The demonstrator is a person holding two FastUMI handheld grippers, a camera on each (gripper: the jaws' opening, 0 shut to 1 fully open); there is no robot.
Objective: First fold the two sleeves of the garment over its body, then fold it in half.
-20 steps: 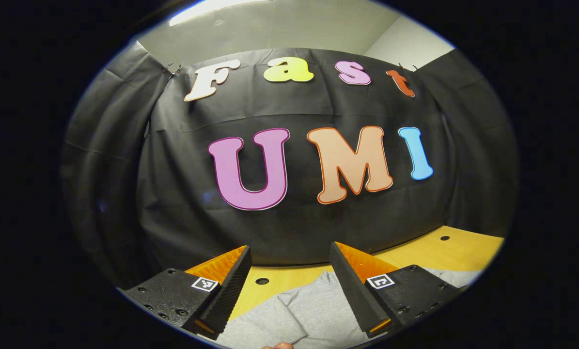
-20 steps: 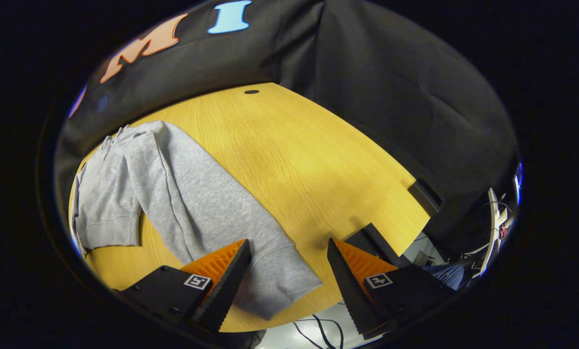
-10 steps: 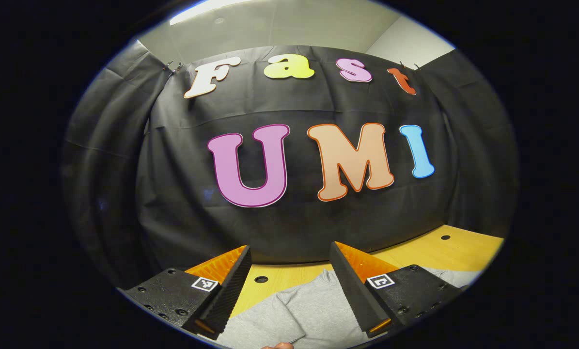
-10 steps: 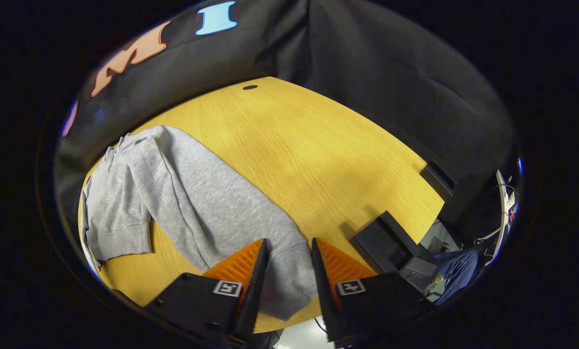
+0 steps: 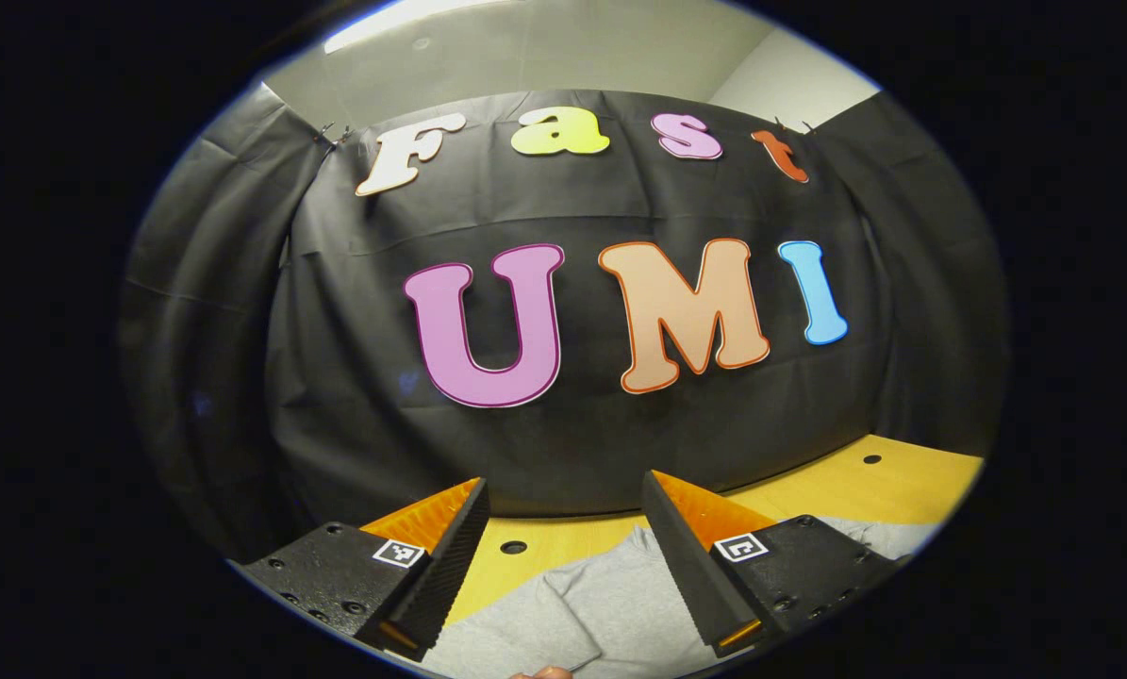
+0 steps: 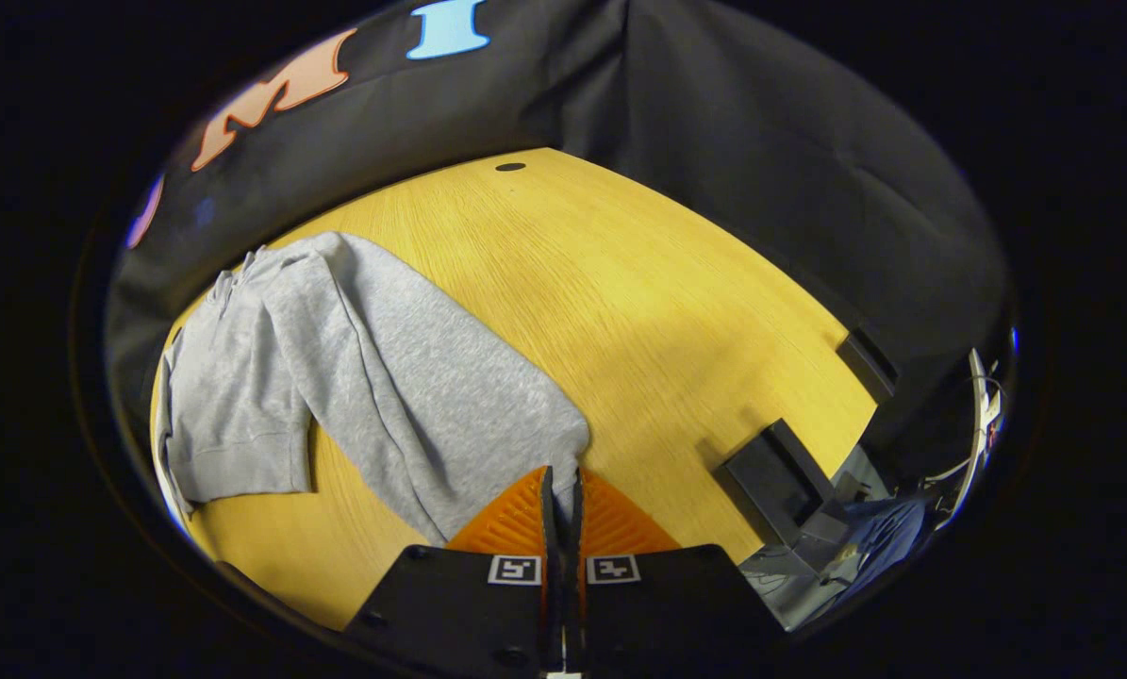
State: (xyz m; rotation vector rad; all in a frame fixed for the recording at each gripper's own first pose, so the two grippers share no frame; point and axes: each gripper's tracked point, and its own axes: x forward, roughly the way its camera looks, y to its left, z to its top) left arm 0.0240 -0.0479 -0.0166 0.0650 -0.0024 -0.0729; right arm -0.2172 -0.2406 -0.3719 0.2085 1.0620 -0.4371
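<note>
Right gripper point(image 6: 560, 490) is clamped on the cuff of the grey fleece sweatshirt point(image 6: 374, 368) lying on the yellow wooden tabletop point(image 6: 638, 302) — lift low and carry the sleeve across the body. Left gripper point(image 5: 563, 547) hovers open above the garment.

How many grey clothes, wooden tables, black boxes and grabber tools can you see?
Grey sweatshirt: 1
Yellow wooden table: 1
Black box-shaped block on the table: 1
Grippers: 2, left gripper open, right gripper shut on the sweatshirt's sleeve end
Total: 5
</note>
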